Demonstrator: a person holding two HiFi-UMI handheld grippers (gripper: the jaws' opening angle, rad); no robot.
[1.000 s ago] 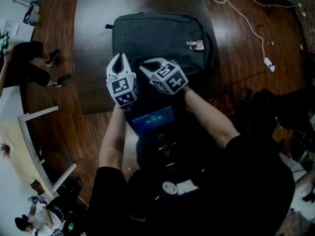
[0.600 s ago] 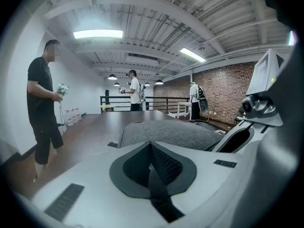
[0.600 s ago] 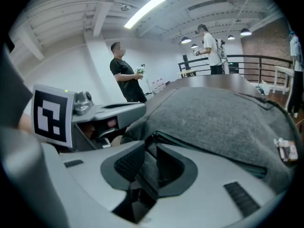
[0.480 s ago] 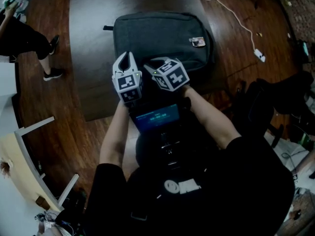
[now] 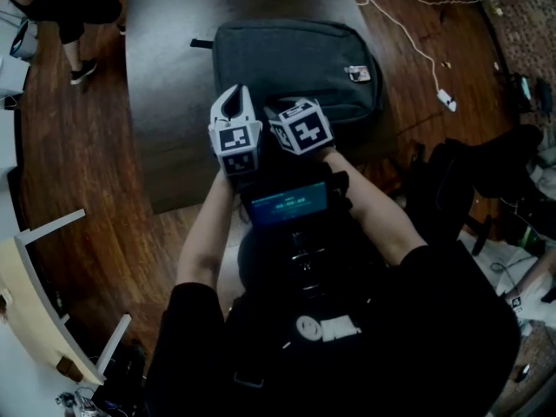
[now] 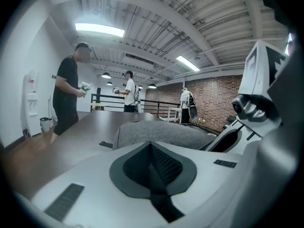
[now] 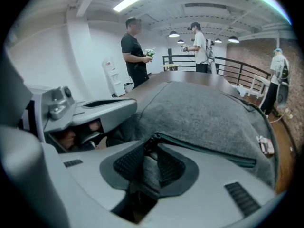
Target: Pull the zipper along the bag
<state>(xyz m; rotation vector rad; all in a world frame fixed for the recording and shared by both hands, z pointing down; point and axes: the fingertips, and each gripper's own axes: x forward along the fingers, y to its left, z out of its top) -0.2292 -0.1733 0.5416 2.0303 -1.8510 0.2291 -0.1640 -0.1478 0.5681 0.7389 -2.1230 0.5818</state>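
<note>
A dark grey backpack (image 5: 295,63) lies flat on a dark table (image 5: 165,102). Both grippers sit side by side at its near edge. My left gripper (image 6: 151,148) is shut with nothing between its pads and points out over the bag (image 6: 156,132). My right gripper (image 7: 147,151) tilts down onto the bag. Its jaws have just been opening and now stand apart. Grey fabric shows in the gap, and the dark zipper pull (image 7: 148,144) lies at the tips. The zipper line (image 7: 213,155) runs off to the right across the bag (image 7: 199,113).
A small tag (image 5: 356,74) is fixed on the bag's far right corner. A white cable with a plug (image 5: 443,98) lies on the wood floor at the right. A white frame (image 5: 35,233) stands at the left. People (image 7: 134,56) stand beyond the table.
My right gripper has tipped more steeply down onto the bag and sits closer to the left one. Both hands stay at the bag's near edge. A person at the left has walked away.
</note>
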